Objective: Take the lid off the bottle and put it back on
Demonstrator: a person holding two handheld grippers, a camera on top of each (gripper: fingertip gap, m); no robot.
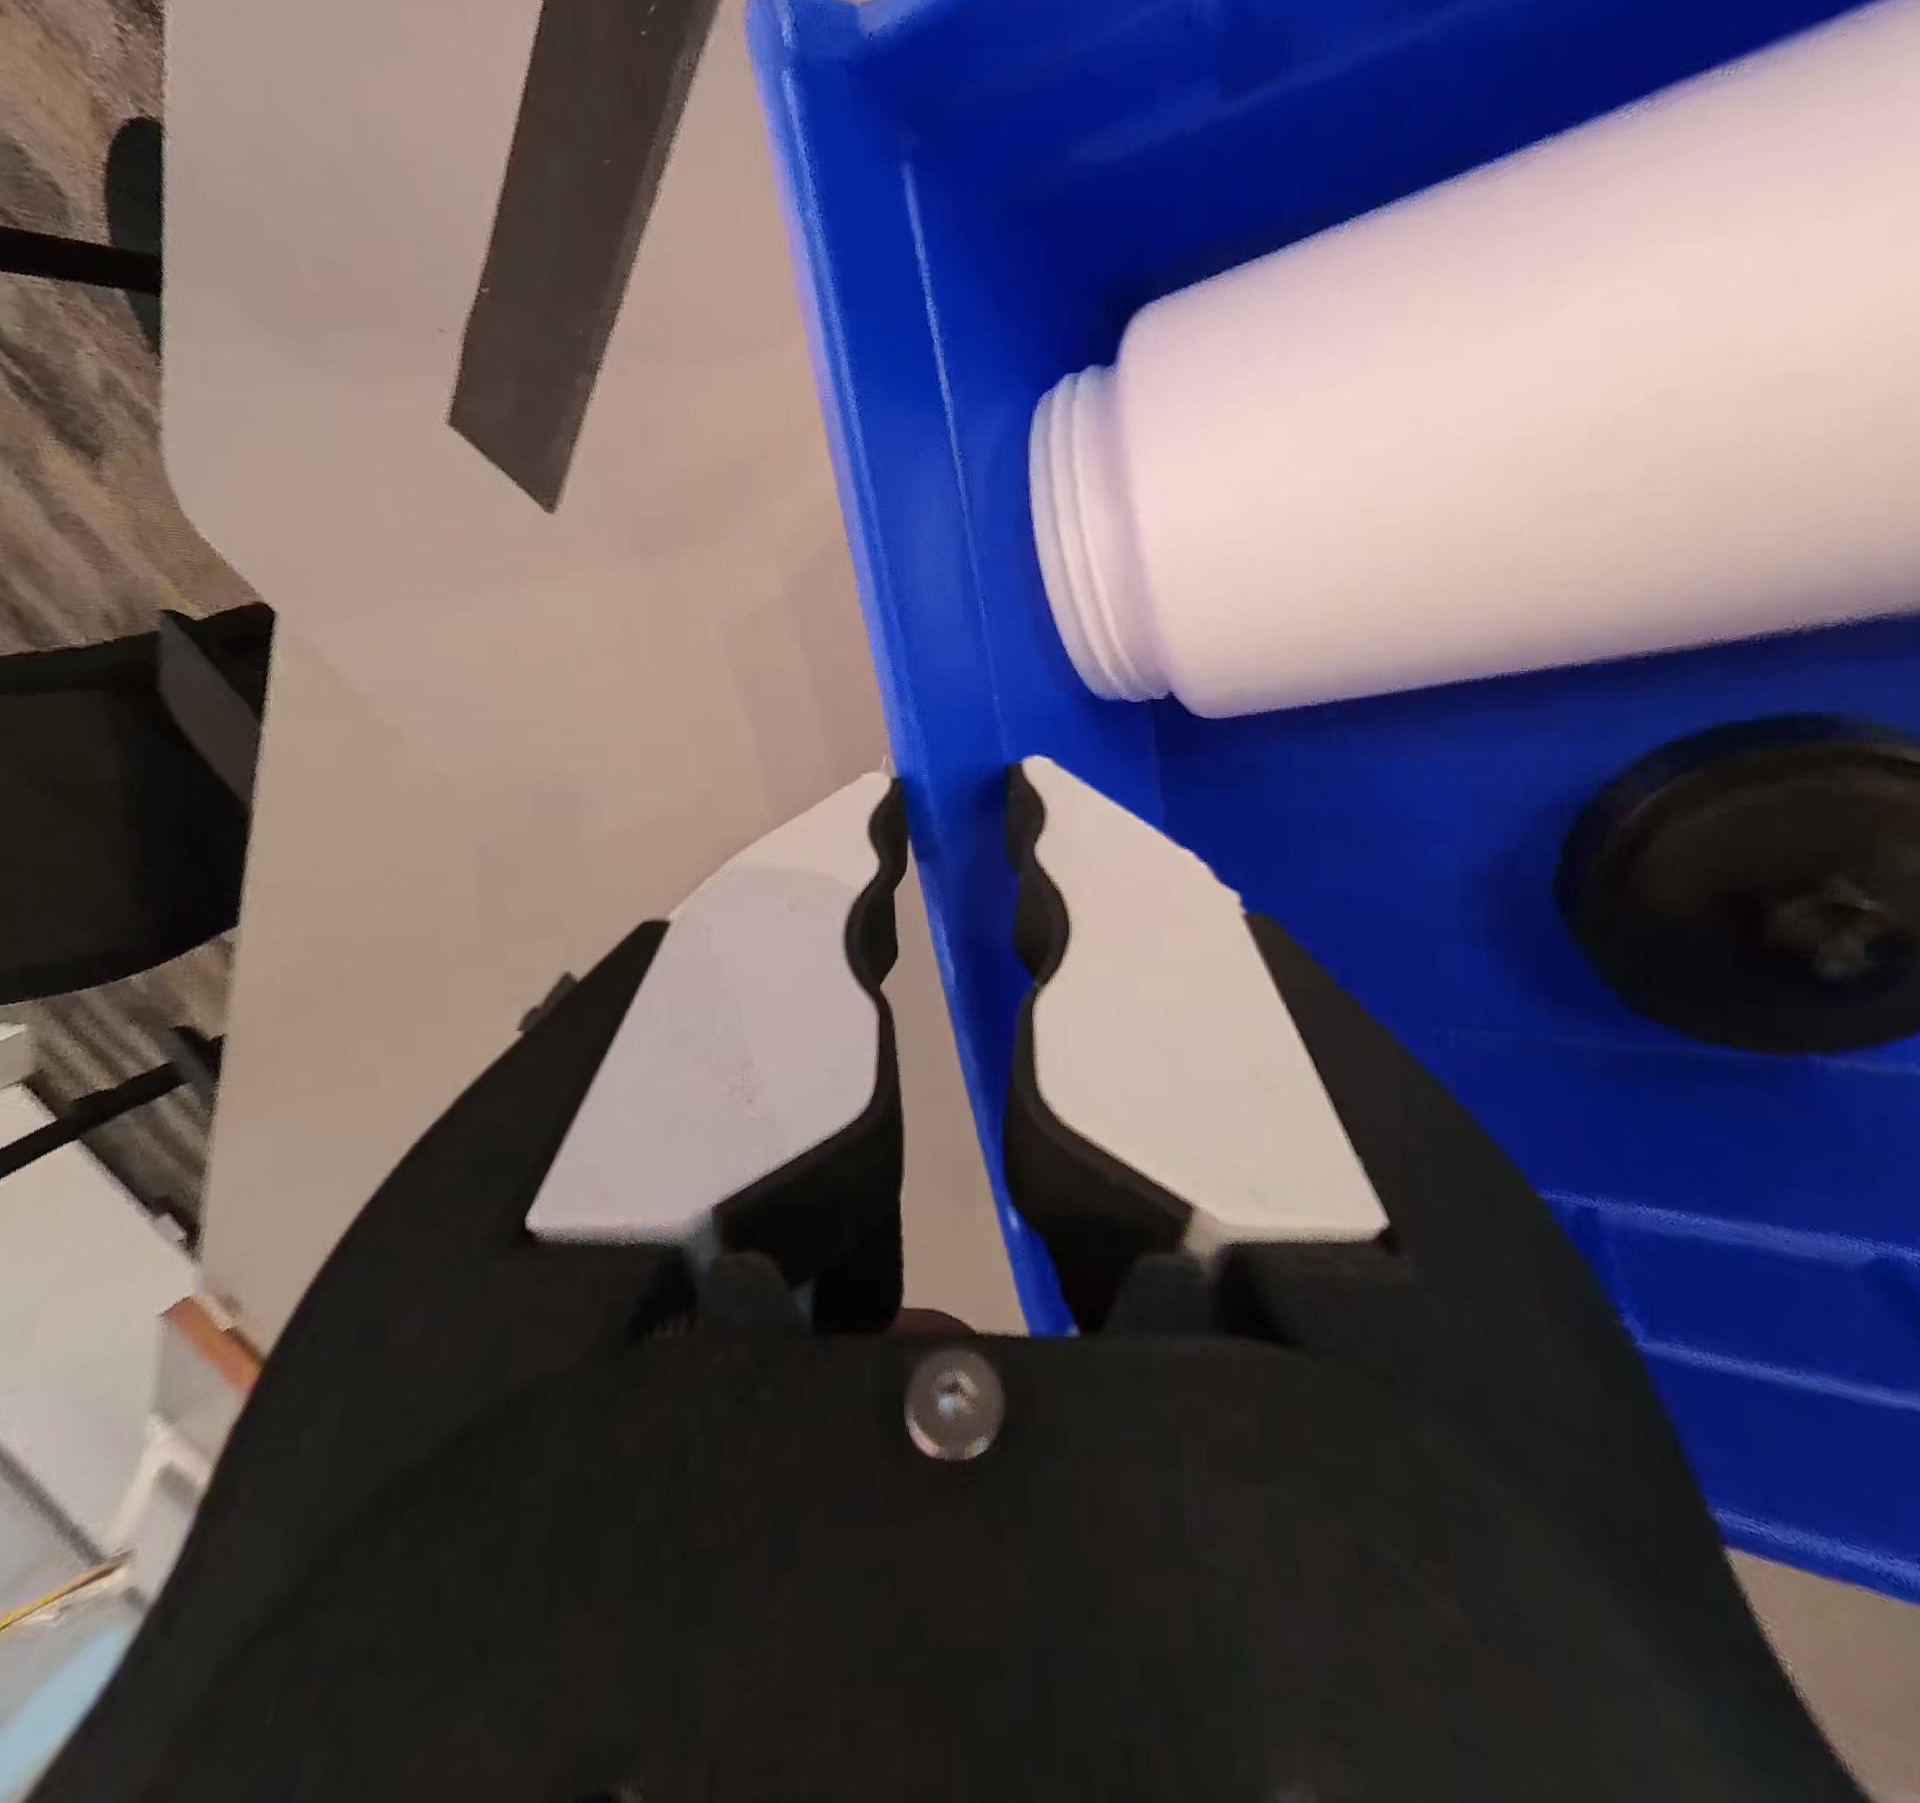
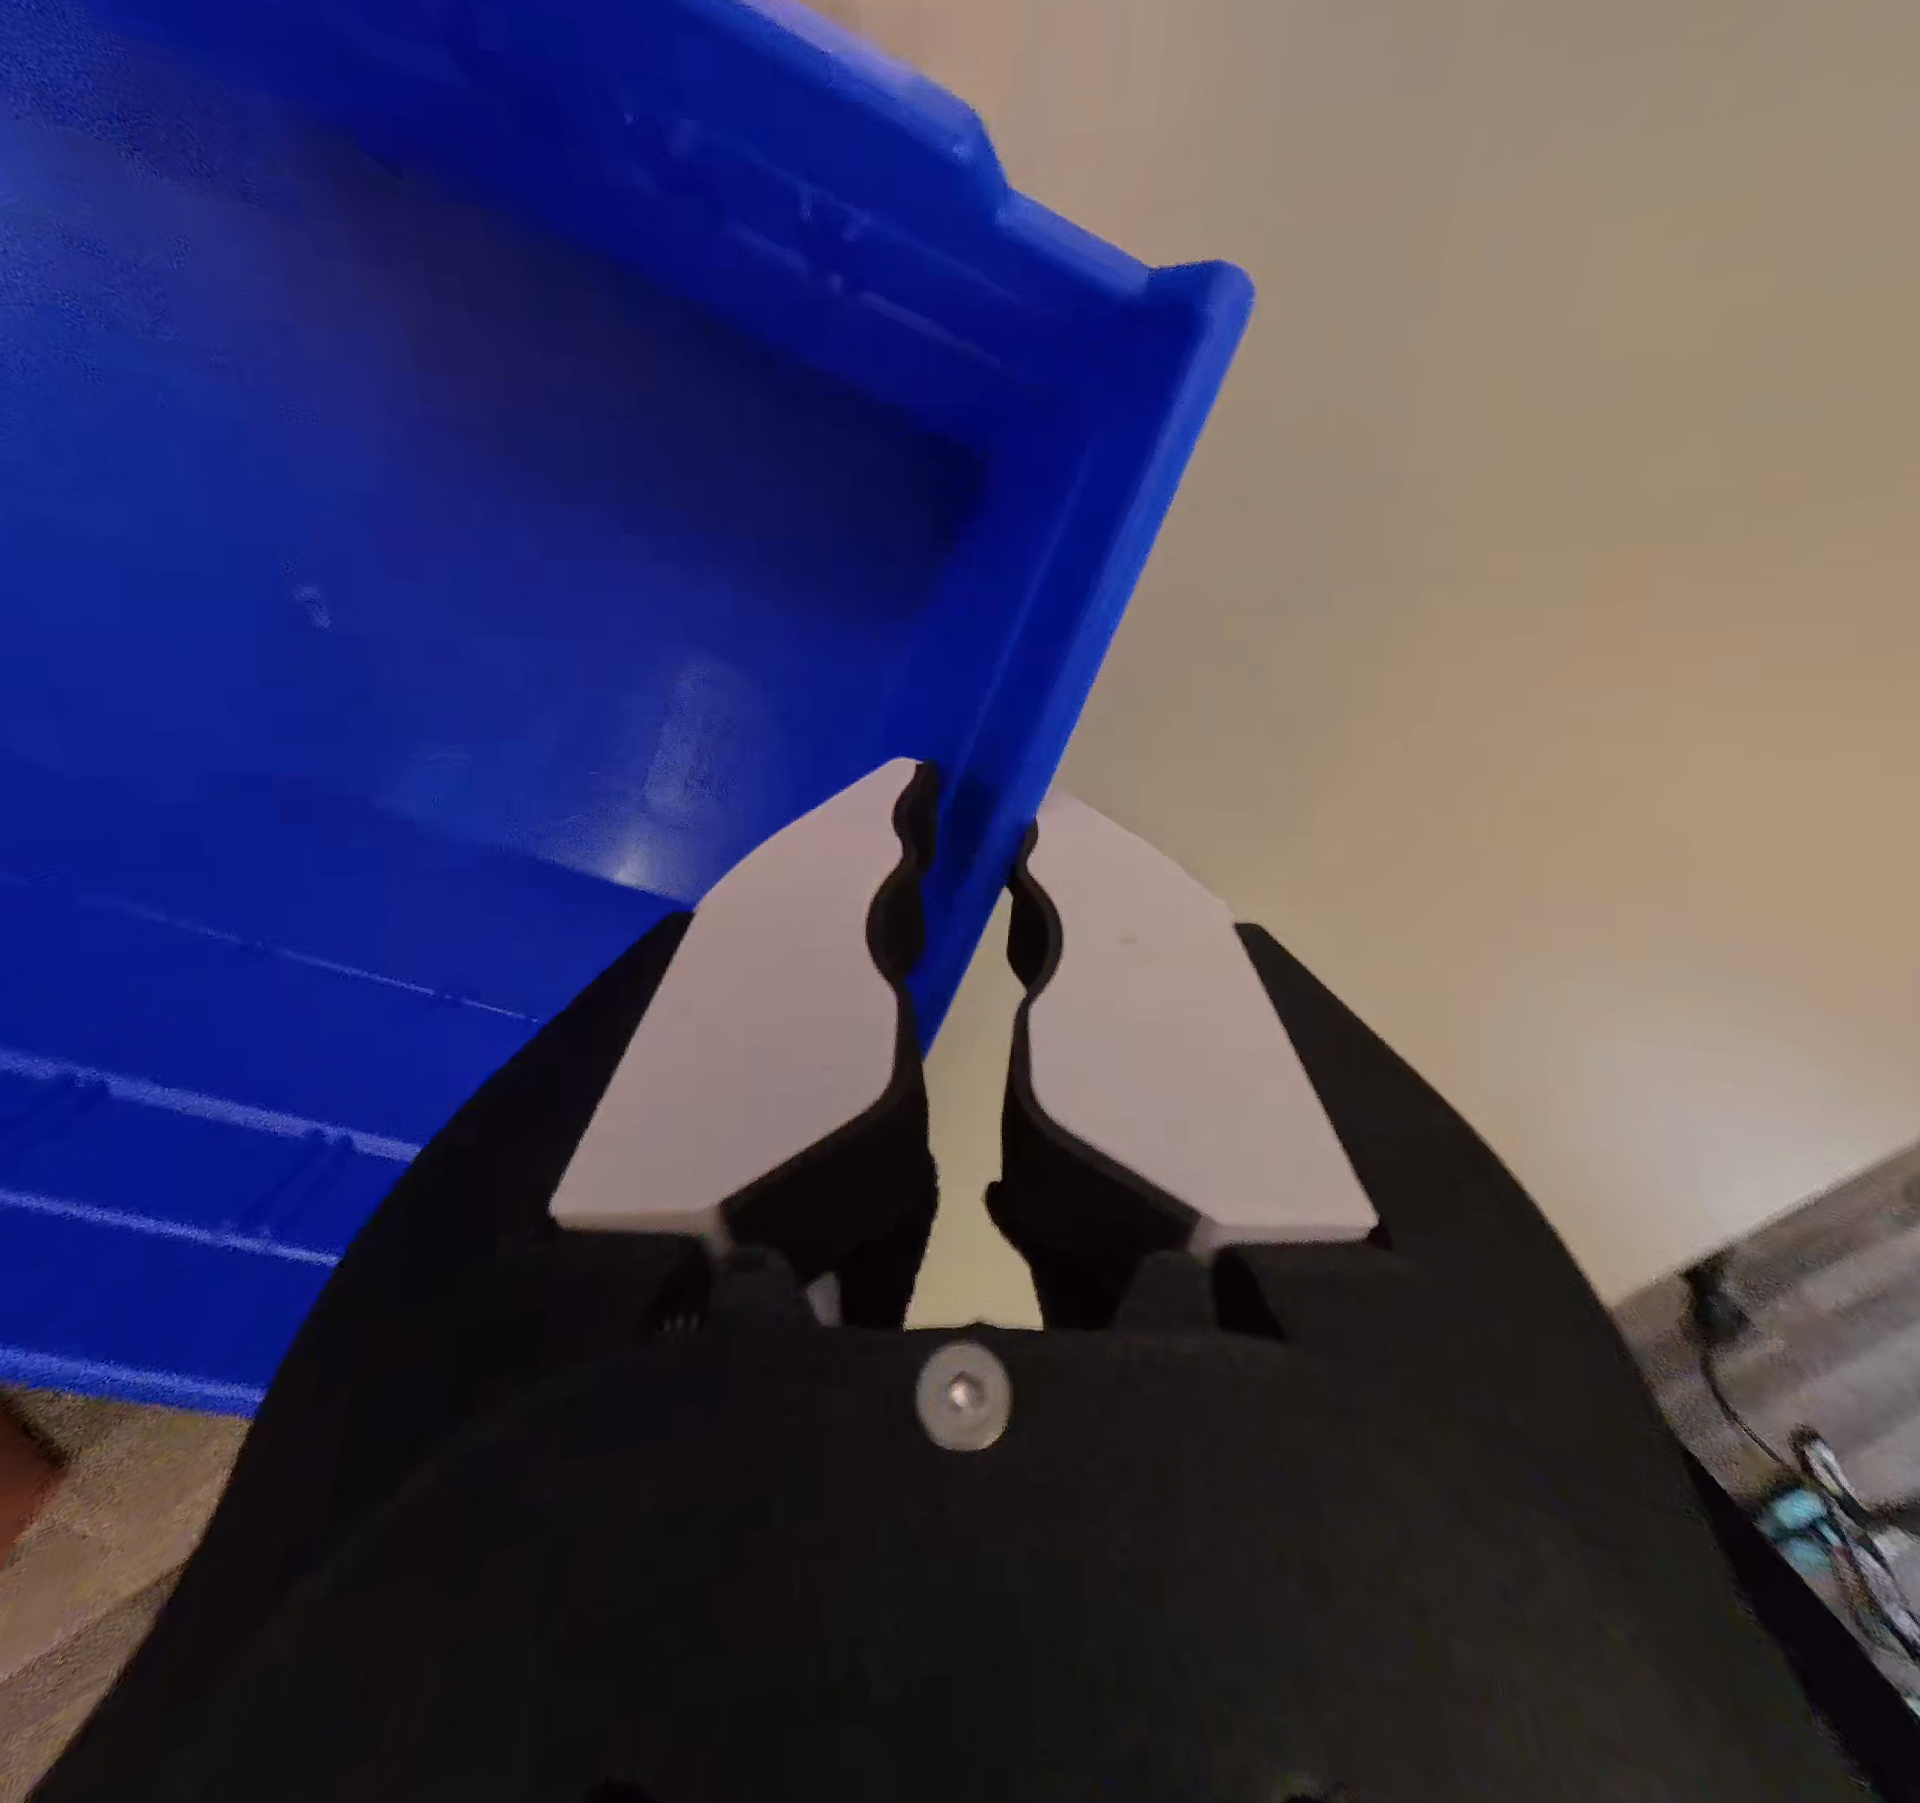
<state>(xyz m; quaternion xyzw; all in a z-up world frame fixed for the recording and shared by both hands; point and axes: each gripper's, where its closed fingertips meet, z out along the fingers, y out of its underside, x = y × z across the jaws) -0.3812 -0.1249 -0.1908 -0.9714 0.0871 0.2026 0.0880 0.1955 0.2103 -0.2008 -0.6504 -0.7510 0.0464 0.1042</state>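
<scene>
While each tool, left tool (image 1: 956,818) and right tool (image 2: 977,818), pinches a blue plastic bin (image 1: 1351,974) wall, the light, smooth white plastic bottle (image 1: 1455,465) at two o'clock, uncapped above the round black lid (image 1: 1756,880), looks best gripped mid-body.

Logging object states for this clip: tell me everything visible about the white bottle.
The white bottle shows only in the left wrist view. It is a plain, matte cylinder, plastic by the look, lying on its side inside the blue bin. Its lid is off: the threaded neck is bare and points toward the bin wall. A black lid lies in the bin beside it. Neither gripper touches the bottle; its far end is out of frame.
</scene>
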